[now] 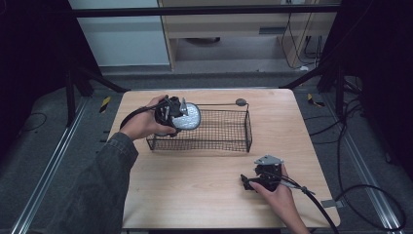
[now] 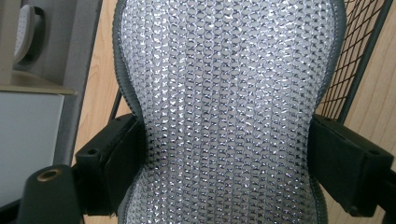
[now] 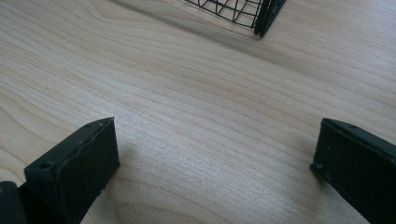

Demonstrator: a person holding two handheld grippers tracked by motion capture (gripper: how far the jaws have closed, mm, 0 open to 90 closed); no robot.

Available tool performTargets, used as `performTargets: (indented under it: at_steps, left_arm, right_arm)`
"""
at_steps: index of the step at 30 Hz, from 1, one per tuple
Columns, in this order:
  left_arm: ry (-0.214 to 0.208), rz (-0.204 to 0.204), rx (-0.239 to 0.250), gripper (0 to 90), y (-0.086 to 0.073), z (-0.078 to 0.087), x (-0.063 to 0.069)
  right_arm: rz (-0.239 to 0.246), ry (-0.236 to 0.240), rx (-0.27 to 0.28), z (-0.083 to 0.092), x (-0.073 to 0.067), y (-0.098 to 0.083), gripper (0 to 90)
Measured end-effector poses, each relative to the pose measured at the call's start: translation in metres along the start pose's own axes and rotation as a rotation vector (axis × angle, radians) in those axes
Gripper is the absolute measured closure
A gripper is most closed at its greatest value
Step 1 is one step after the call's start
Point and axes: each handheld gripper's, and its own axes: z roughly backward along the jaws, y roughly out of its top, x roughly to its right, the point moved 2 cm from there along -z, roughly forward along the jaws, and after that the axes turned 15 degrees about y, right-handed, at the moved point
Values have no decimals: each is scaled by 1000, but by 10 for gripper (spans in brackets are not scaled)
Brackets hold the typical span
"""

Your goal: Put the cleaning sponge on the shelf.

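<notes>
Near right, my right gripper (image 1: pixel 249 182) rests wide open on the wooden table (image 1: pixel 204 180), empty. My left gripper (image 1: pixel 182 114) clamps a silver mesh pad (image 2: pixel 229 112) over the wire basket's (image 1: pixel 229 139) left end.

In the left gripper view, the silver mesh pad (image 2: pixel 229 112) is running off the top and bottom edges, so its full outline is staying unknown, and it is covering most of the wire basket (image 2: pixel 355 60) behind it. In the high view, the left hand-held gripper (image 1: pixel 171 116) and the person's hand (image 1: pixel 143 124) are hiding the pad's near side. In the right gripper view, the picture's top edge is cutting the basket down to one corner ahead of the right hand-held gripper (image 3: pixel 215 163).
</notes>
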Motion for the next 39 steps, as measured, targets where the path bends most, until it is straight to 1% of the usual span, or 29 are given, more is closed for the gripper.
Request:
performTargets:
  at_steps: [4, 5, 10, 11, 13, 14, 16, 19, 23, 27, 29, 31, 32, 33, 34, 36, 39]
  left_arm:
    - [-4, -9, 1, 140, 1, -3, 2]
    - [-7, -4, 3, 140, 1, -4, 1]
    - [-14, -8, -2, 139, 0, -7, 1]
    - [-12, -7, -1, 139, -1, -8, 1]
    - [-18, 10, -1, 138, -2, -10, 1]
    - [-24, 4, -1, 137, -2, -12, 1]
    - [-23, -1, 0, 136, -2, -13, 1]
    - [-23, 0, 0, 135, -3, -17, 1]
    - [-33, 17, 11, 134, -4, -21, -2]
    - [-33, 7, 4, 131, -5, -24, -3]
    - [-36, 21, 6, 127, -6, -25, -4]
    - [-52, 31, 6, 115, -7, -26, -4]
    - [-54, 29, 6, 107, -7, -26, -4]
    - [-47, 27, 7, 100, -7, -26, -4]
    - [-46, 34, 6, 92, -7, -26, -4]
    - [-56, 51, 11, 69, -7, -26, -4]
    - [-59, 55, 1, 56, -8, -28, -4]
  right_arm:
    - [0, 0, 0, 0, 0, 0, 4]
    - [0, 0, 0, 0, 0, 0, 4]
    - [0, 0, 0, 0, 0, 0, 4]
    - [0, 0, 0, 0, 0, 0, 4]
    - [0, 0, 0, 0, 0, 0, 4]
    - [0, 0, 0, 0, 0, 0, 4]
    - [0, 0, 0, 0, 0, 0, 4]
    - [-1, -1, 0, 0, 0, 0, 4]
    - [0, -2, -1, 0, 0, 0, 4]
    - [-2, -2, 0, 0, 0, 0, 4]
    - [-2, -2, 0, 0, 0, 0, 4]
    - [-1, -2, -1, 0, 0, 0, 4]
    - [-2, -3, -1, 0, 0, 0, 4]
    - [-1, -3, -1, 0, 0, 0, 4]
    - [-1, -3, 0, 0, 0, 0, 4]
    - [-2, -3, 0, 0, 0, 0, 4]
    - [-1, -3, 1, 0, 0, -1, 4]
